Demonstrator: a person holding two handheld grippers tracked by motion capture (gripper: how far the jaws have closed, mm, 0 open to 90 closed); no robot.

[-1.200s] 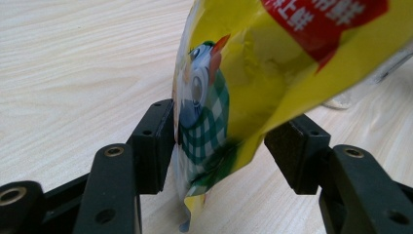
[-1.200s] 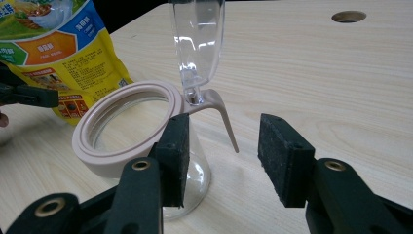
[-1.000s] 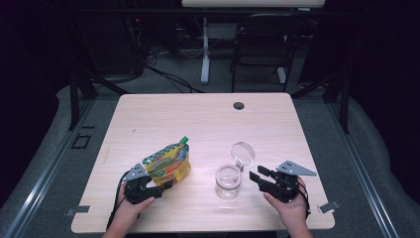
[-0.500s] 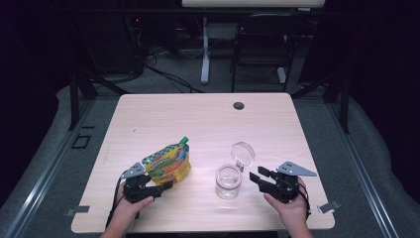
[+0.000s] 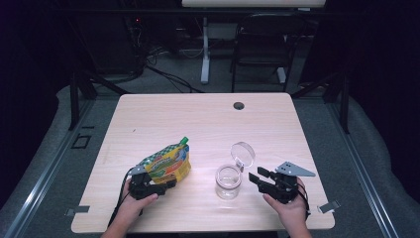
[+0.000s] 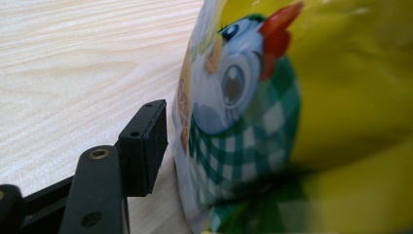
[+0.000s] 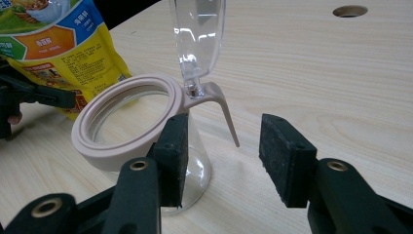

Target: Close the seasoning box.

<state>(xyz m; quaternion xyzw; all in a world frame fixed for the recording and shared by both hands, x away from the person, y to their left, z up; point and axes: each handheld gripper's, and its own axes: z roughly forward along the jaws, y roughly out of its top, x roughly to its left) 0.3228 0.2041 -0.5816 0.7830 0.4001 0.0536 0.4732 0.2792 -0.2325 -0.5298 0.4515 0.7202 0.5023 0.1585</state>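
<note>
Wooden table (image 5: 208, 124): 1 yellow pouch (image 5: 168, 162), 1 glass jar (image 5: 228, 181), 2 grippers

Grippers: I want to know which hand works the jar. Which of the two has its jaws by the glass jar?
The right gripper: its open jaws sit beside the open-lidded jar, while the left gripper is at the yellow pouch.

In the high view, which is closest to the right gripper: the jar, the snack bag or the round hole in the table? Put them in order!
From the right gripper:
1. Glass jar, just to its left, lid flipped up.
2. Snack bag, farther left, at the left gripper.
3. Round hole, far back near the table's far edge.
</note>
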